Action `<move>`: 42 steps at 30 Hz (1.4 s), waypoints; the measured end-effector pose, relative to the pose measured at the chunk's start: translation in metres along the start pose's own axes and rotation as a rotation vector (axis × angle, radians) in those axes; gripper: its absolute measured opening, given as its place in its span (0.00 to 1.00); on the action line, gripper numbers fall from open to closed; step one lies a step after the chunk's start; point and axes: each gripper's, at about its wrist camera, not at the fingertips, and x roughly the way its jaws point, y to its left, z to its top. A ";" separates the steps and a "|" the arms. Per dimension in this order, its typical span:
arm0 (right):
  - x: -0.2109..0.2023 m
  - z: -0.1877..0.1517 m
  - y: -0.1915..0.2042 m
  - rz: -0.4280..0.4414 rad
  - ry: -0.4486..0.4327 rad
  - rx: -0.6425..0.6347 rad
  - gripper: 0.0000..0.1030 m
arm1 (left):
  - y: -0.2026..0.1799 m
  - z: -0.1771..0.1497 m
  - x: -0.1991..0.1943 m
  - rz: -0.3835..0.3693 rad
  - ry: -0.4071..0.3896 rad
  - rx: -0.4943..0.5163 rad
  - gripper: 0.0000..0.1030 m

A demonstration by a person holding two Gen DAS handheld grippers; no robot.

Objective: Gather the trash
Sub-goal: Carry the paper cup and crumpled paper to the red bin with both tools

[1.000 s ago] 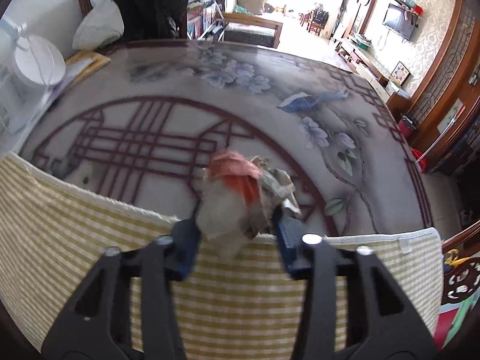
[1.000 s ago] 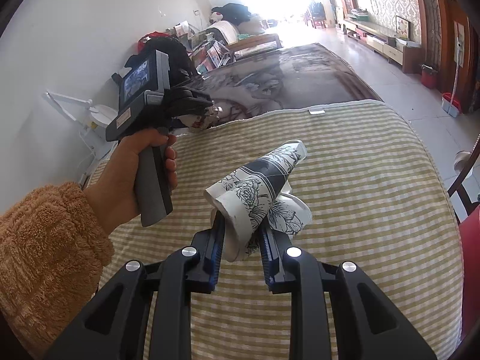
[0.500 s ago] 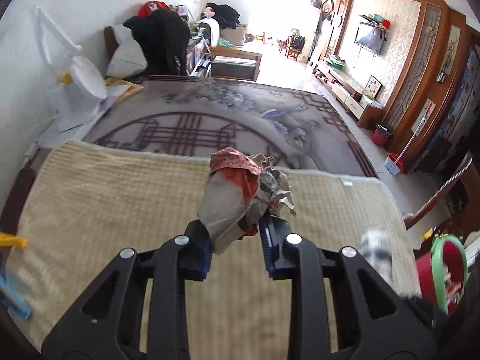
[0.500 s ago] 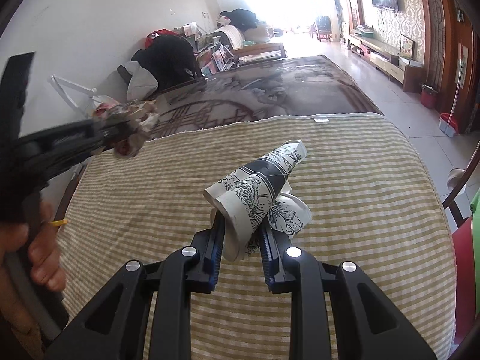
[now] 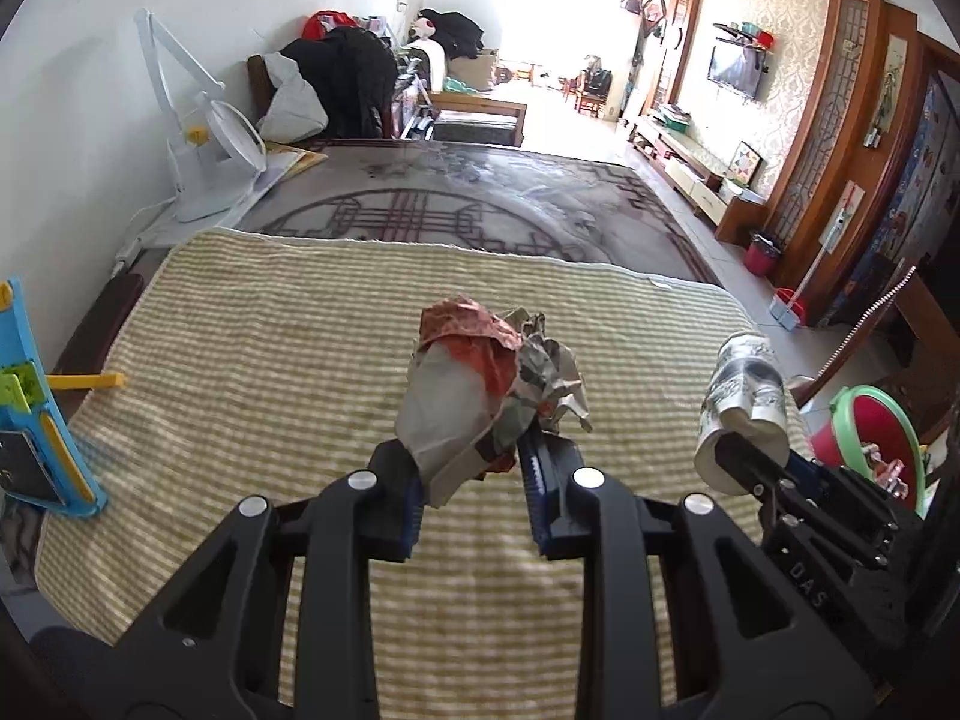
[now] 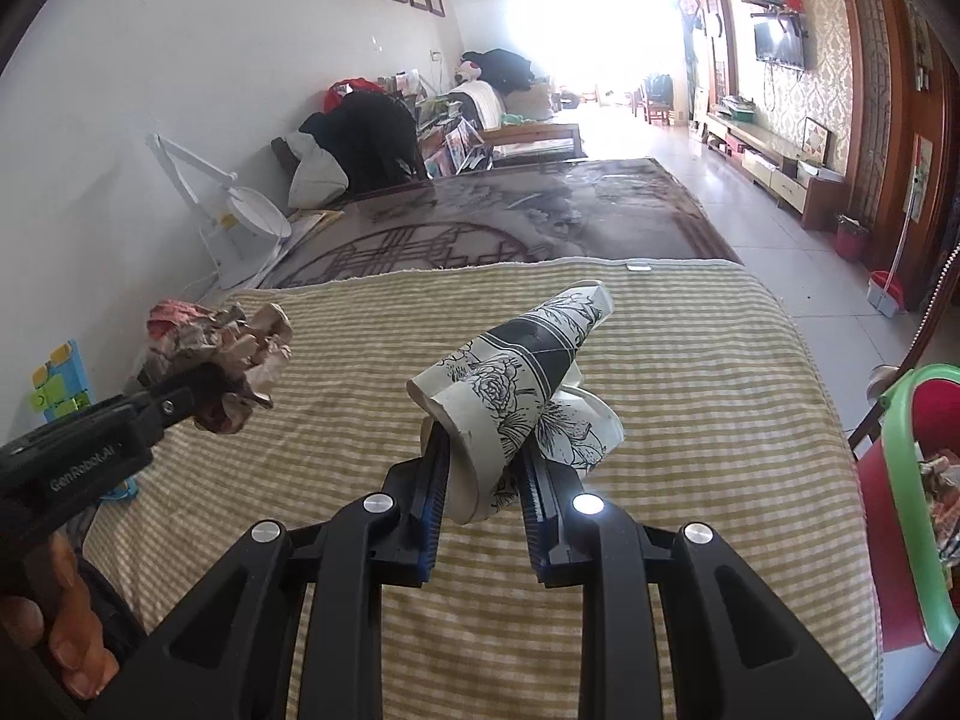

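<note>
Carrying trash toward the bin.
Left gripper clamps crumpled wrapper, right gripper clamps crushed paper cup; red bin waits rightward, so next swing over and release.

Surface covered by a yellow-and-white striped cloth, small white tag at its far edge. Far portion of surface bare beyond the cloth: dark glossy top with red lattice and floral pattern. At left edge, a blue-and-yellow plastic item stands on the cloth; a white desk lamp at far-left corner.
</note>
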 end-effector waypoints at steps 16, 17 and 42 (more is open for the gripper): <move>-0.084 -0.033 -0.049 -0.078 -0.070 0.159 0.21 | -0.056 -0.008 -0.016 -0.104 -0.003 0.079 0.26; -0.088 -0.033 -0.051 -0.082 -0.076 0.166 0.21 | -0.060 -0.009 -0.017 -0.107 -0.003 0.083 0.26; -0.144 -0.028 -0.102 -0.177 -0.206 0.280 0.22 | -0.134 0.004 -0.029 -0.219 -0.034 0.185 0.27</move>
